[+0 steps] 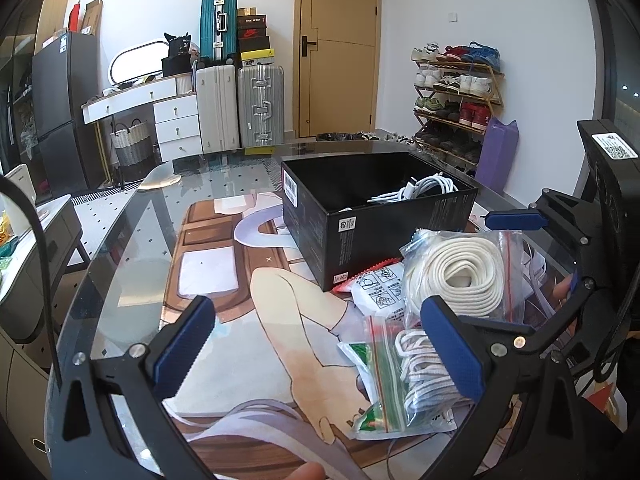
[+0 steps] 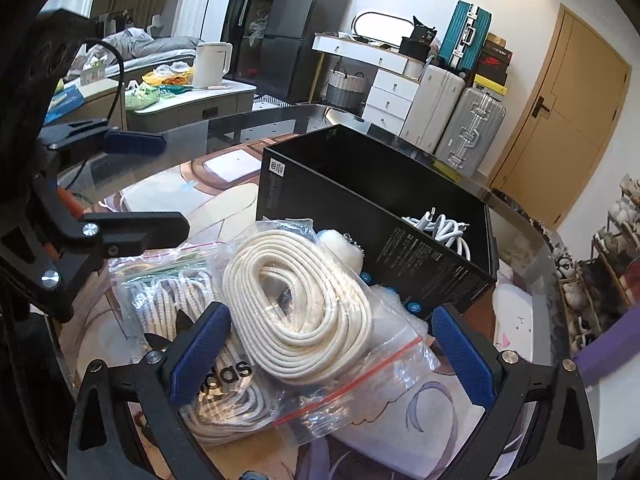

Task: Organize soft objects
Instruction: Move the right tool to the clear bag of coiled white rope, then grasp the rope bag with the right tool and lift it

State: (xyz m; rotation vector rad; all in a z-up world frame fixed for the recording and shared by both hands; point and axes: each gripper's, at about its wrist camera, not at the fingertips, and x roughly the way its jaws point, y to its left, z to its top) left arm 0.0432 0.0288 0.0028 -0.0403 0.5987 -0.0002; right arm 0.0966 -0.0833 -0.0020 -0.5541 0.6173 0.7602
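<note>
A clear zip bag of thick cream rope (image 2: 300,300) (image 1: 464,268) lies on the glass table in front of a black box (image 2: 384,216) (image 1: 368,208) holding white cables (image 2: 440,224). My right gripper (image 2: 328,352) is open, its blue pads on either side of the rope bag, just above it. A second bag of thinner white cord (image 1: 420,364) (image 2: 168,296) lies beside it, over an adidas bag (image 2: 224,376). My left gripper (image 1: 320,344) is open and empty, low over the table left of the bags. White packets (image 1: 376,288) lie against the box.
The glass table (image 1: 132,240) covers a printed mat. A side table with a kettle (image 2: 210,64) stands to the left. Suitcases (image 1: 240,108), a dresser, a door and a shoe rack (image 1: 456,100) line the far wall. A purple bag (image 1: 498,156) stands past the table.
</note>
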